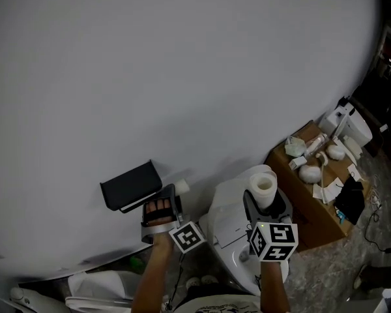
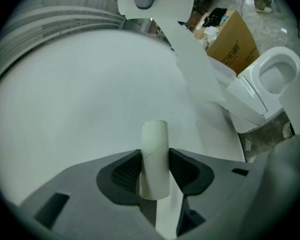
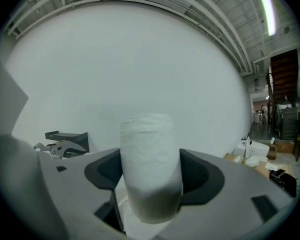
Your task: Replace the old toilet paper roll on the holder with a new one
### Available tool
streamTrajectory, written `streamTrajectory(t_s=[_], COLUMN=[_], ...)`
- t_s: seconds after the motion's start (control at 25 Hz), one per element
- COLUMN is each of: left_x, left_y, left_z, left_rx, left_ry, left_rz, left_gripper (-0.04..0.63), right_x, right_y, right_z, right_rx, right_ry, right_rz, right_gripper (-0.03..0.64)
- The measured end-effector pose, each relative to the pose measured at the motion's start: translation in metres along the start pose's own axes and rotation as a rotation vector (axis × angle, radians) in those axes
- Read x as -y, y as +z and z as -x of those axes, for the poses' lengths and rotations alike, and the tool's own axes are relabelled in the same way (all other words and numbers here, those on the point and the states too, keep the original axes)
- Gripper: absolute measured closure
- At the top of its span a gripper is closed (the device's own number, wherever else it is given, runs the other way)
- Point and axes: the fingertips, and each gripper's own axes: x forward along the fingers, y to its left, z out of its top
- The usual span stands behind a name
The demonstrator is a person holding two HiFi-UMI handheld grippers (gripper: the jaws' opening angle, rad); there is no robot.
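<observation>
An empty cardboard tube (image 2: 155, 139) stands upright between the pads of my left gripper (image 2: 155, 157), which is shut on it. In the head view that gripper (image 1: 161, 207) sits just right of and below the black wall holder (image 1: 130, 184), with the tube's end (image 1: 181, 187) poking out beside it. My right gripper (image 1: 264, 205) is shut on a full white toilet paper roll (image 1: 262, 186) over the toilet. The roll (image 3: 150, 134) fills the jaws of the right gripper (image 3: 151, 159), and the holder (image 3: 67, 136) shows far left. A loose paper tail (image 2: 195, 59) hangs from the roll.
A white toilet (image 1: 238, 233) stands below the right gripper, its bowl (image 2: 277, 76) seen at the right. A cardboard box (image 1: 313, 201) with bottles and white items on top sits further right. The plain white wall (image 1: 182, 77) fills the background. White bags (image 1: 98, 285) lie at lower left.
</observation>
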Motion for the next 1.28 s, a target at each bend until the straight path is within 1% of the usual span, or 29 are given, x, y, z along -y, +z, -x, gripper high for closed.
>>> streamTrajectory(t_s=[0.08, 0.2, 0.32, 0.4, 0.52, 0.6, 0.68, 0.88, 1.04, 1.12, 1.2, 1.28], left_x=[0.0, -0.003, -0.015, -0.023, -0.035, -0.045, -0.056, -0.09, -0.112, -0.124, -0.133, -0.137], left_y=[0.01, 0.024, 0.035, 0.043, 0.05, 0.05, 0.046, 0.02, -0.019, -0.042, -0.066, -0.091], left_z=[0.001, 0.004, 0.012, 0.02, 0.034, 0.045, 0.059, 0.094, 0.12, 0.134, 0.146, 0.156], left_rx=[0.024, 0.063, 0.102, 0.133, 0.187, 0.221, 0.26, 0.376, 0.48, 0.542, 0.581, 0.582], left_ry=[-0.013, -0.008, 0.032, 0.051, 0.067, 0.072, 0.068, 0.052, 0.021, 0.015, 0.03, 0.063], left_rz=[0.029, 0.069, 0.084, 0.109, 0.178, 0.249, 0.354, 0.685, 1.011, 1.153, 1.245, 1.305], left_gripper=[0.416, 0.416, 0.416, 0.416, 0.416, 0.416, 0.416, 0.416, 0.416, 0.416, 0.416, 0.416], right_x=[0.007, 0.015, 0.02, 0.02, 0.016, 0.01, 0.002, -0.031, -0.061, -0.078, -0.094, -0.11], right_y=[0.0, 0.0, 0.001, 0.003, 0.005, 0.007, 0.009, 0.01, 0.01, 0.009, 0.009, 0.009], right_z=[0.003, 0.006, 0.008, 0.01, 0.011, 0.01, 0.009, 0.003, 0.0, -0.003, -0.005, -0.006], right_rx=[0.0, 0.002, 0.008, 0.011, 0.016, 0.018, 0.021, 0.025, 0.024, 0.023, 0.021, 0.02], right_ry=[-0.012, -0.024, -0.027, -0.025, -0.012, 0.003, 0.024, 0.095, 0.16, 0.191, 0.224, 0.257], right_rz=[-0.001, -0.002, -0.002, -0.002, -0.001, 0.0, 0.004, 0.016, 0.024, 0.03, 0.039, 0.048], right_gripper=[0.296, 0.296, 0.296, 0.296, 0.296, 0.296, 0.296, 0.296, 0.296, 0.296, 0.296, 0.296])
